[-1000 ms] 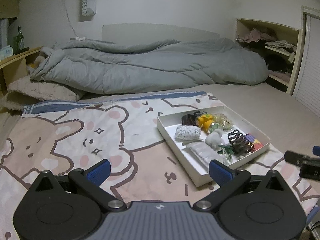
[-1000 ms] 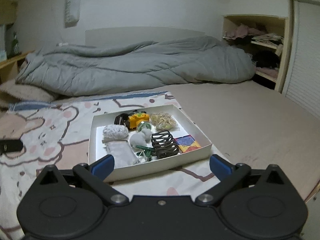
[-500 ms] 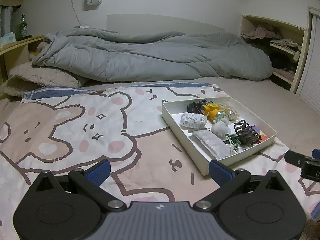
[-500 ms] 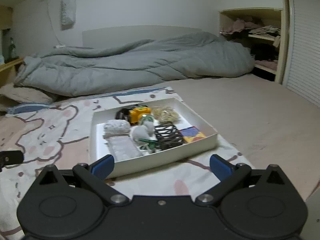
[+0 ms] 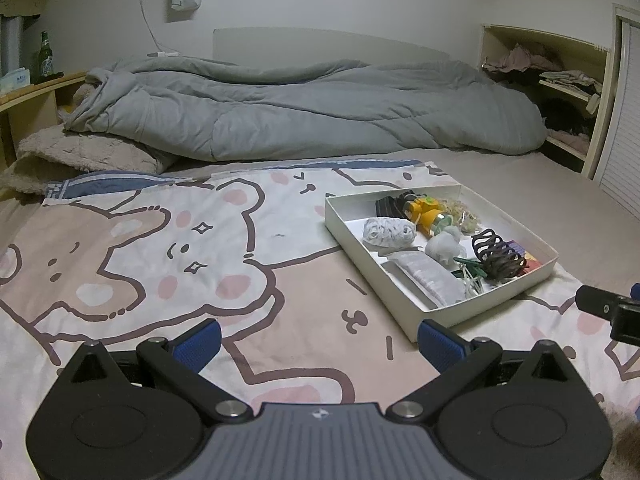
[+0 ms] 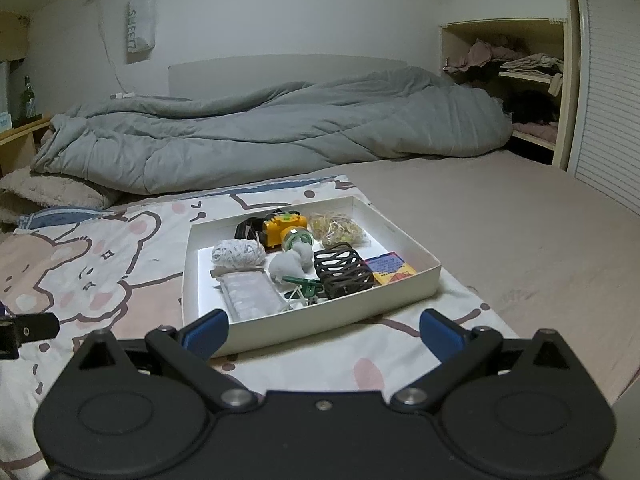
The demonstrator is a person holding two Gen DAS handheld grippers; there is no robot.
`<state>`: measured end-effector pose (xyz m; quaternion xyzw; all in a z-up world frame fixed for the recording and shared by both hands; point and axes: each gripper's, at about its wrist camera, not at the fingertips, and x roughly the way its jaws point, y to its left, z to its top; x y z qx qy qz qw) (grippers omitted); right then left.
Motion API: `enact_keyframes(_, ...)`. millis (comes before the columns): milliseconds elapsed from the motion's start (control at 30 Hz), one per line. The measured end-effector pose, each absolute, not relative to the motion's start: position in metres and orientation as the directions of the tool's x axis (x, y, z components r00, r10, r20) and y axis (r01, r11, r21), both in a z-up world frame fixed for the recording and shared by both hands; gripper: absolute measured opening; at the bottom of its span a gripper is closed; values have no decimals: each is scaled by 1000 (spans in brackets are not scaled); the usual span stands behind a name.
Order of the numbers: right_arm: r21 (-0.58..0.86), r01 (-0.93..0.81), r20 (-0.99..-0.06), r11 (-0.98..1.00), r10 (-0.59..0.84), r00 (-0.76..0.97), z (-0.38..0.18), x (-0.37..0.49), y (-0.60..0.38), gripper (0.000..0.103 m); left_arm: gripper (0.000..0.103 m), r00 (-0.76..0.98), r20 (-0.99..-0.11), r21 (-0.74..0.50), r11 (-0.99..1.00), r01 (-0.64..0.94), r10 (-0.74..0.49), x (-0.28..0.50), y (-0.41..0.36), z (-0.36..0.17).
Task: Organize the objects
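Ahead, I counted one white box holding one hair claw, one yellow headlamp; both my grippers stayed released.

Both wrist cameras looked low across the bed. They shared the white box, nearer the right one

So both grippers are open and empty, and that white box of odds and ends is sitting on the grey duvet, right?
Not quite. The white box sits on the bear-print blanket, not the grey duvet, which lies further back; the right wrist view shows it. Both the left gripper and right gripper are indeed open and empty.
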<state>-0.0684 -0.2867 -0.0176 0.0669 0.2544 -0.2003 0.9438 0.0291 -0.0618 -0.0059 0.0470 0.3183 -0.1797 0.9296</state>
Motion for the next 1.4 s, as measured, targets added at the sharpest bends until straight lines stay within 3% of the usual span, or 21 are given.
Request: enact_keyframes(1400, -19, 385, -493, 923, -344, 799, -19, -68, -273, 103, 103, 729, -613, -25, 930, 368, -305, 25, -64, -11)
